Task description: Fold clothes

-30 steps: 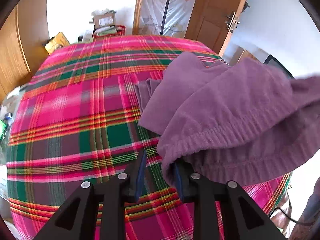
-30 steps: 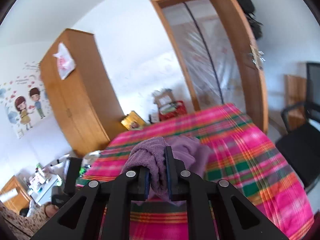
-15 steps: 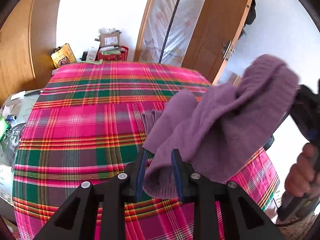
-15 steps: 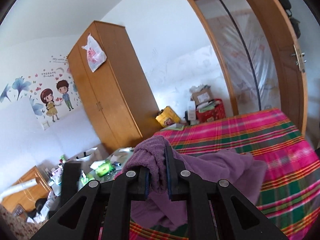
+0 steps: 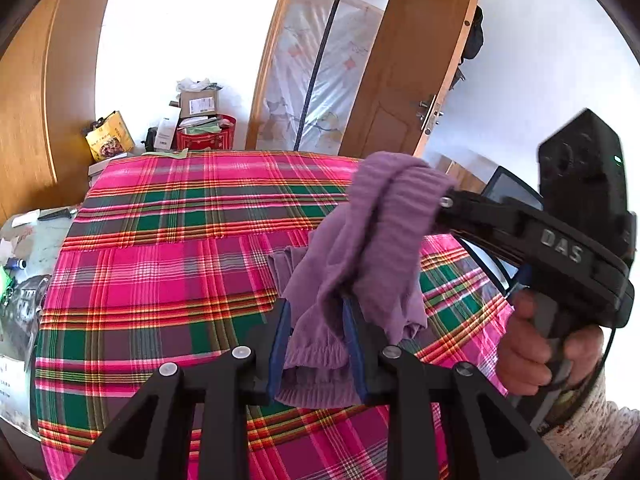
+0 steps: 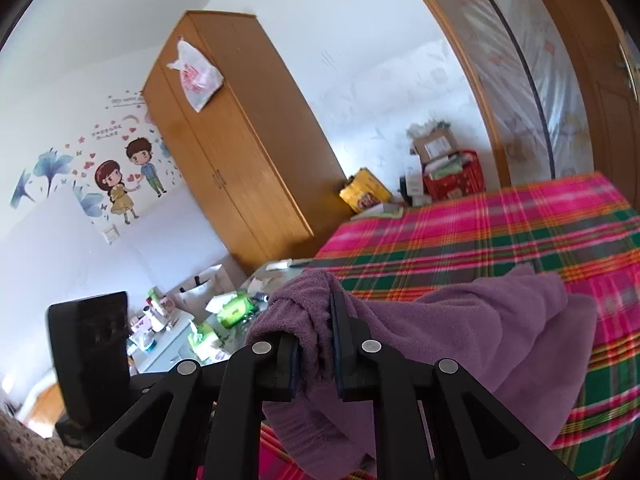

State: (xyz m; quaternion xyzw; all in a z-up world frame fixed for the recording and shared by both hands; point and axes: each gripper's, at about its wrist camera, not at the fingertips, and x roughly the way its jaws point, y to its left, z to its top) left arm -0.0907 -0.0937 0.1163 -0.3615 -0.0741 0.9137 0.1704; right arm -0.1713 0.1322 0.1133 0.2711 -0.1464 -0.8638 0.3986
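A purple knit garment hangs between both grippers above the pink plaid bed. My left gripper is shut on its elastic hem. My right gripper is shut on another bunched edge of the garment, held higher. In the left wrist view the right gripper comes in from the right, a hand on its handle, with the cloth draped over its tip. A lower part of the garment trails onto the bed.
A wooden wardrobe stands left of the bed. Boxes and a red basket sit past the bed's far end, by an open wooden door. A cluttered side table lies on the left. A dark chair stands right.
The garment has been lifted and gathered. The right gripper has moved closer to the left one and now shows fully in the left wrist view. The right wrist view has swung left.
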